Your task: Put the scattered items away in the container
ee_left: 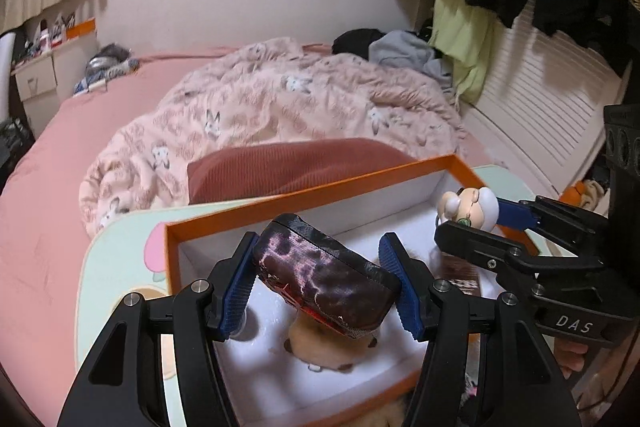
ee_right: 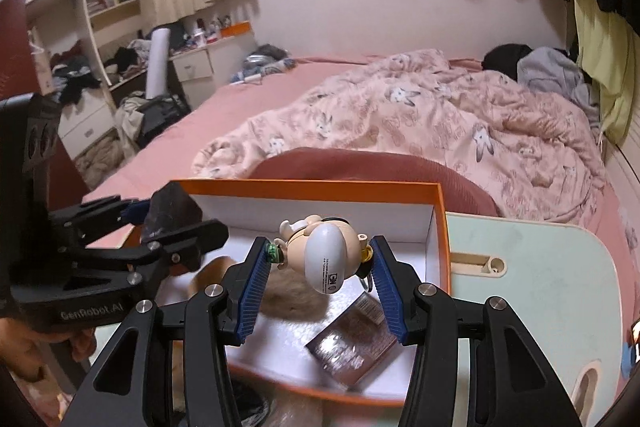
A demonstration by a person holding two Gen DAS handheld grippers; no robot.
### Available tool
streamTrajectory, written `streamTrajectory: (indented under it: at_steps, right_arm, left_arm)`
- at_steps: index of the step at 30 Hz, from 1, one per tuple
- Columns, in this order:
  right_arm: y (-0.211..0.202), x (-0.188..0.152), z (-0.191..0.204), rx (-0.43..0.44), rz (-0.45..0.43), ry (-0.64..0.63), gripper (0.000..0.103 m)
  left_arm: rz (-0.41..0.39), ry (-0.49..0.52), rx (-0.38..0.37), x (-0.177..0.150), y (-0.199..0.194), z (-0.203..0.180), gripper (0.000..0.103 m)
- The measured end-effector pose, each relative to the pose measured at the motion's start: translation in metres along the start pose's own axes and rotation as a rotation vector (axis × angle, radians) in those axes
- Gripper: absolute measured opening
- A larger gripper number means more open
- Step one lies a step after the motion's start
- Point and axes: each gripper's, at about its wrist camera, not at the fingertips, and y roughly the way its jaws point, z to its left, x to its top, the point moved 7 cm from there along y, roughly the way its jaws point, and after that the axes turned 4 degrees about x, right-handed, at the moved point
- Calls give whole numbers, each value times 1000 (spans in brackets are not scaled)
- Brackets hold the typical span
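Note:
An orange box (ee_left: pixel 304 189) with a white inside stands on a pale green lap table (ee_left: pixel 120 251). My left gripper (ee_left: pixel 324 285) is shut on a dark purple-patterned case (ee_left: pixel 324 279), held above the box's near part. Under the case lies a tan plush toy (ee_left: pixel 320 351). My right gripper (ee_right: pixel 322 279) is shut on a small cartoon figure (ee_right: pixel 324 255) with a white cap, held over the box (ee_right: pixel 312 185). Below the figure, a brown packet (ee_right: pixel 356 347) and a furry item (ee_right: pixel 292 299) lie in the box. The other gripper (ee_right: pixel 152 231) shows at left, holding the case (ee_right: pixel 170 213).
The lap table (ee_right: pixel 540 267) sits on a pink bed, with a red cushion (ee_left: pixel 288 163) and a rumpled pink quilt (ee_left: pixel 280 99) behind the box. Clothes hang at right. A cluttered desk and drawers (ee_right: pixel 120 79) stand at left. A hand (ee_right: pixel 24 347) grips the left tool.

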Motion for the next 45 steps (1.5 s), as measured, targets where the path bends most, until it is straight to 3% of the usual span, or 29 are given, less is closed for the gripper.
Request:
streamTrajectory:
  at_steps: [3, 5, 10, 14, 21, 27, 32, 38, 45]
  right_arm:
    - [-2, 1, -4, -18, -10, 6, 53]
    - [-10, 2, -6, -36, -38, 10, 67]
    - [-42, -1, -12, -60, -96, 12, 72]
    - [-77, -17, -10, -50, -108, 21, 72]
    - [-110, -96, 25, -34, 9, -76, 72]
    - [-96, -152, 39, -60, 127, -148, 72]
    - [-84, -168, 30, -129, 187, -141, 74]
    - [-79, -171, 24, -126, 202, -127, 98]
    - [-79, -172, 24, -131, 187, -123, 101]
  left_arm:
    - [-3, -41, 14, -4, 1, 0, 68]
    - [-30, -37, 13, -5, -6, -1, 80]
    - [-86, 18, 73, -7, -34, 3, 81]
    - [-106, 0, 72, -19, -69, 10, 81]
    - [-26, 87, 10, -95, -98, -17, 81]
    - [-7, 87, 47, -136, -86, -32, 81]
    - [49, 68, 84, -151, -64, -35, 84]
    - [22, 72, 86, -156, -63, -36, 88]
    - [-9, 75, 77, -157, -65, -33, 89]
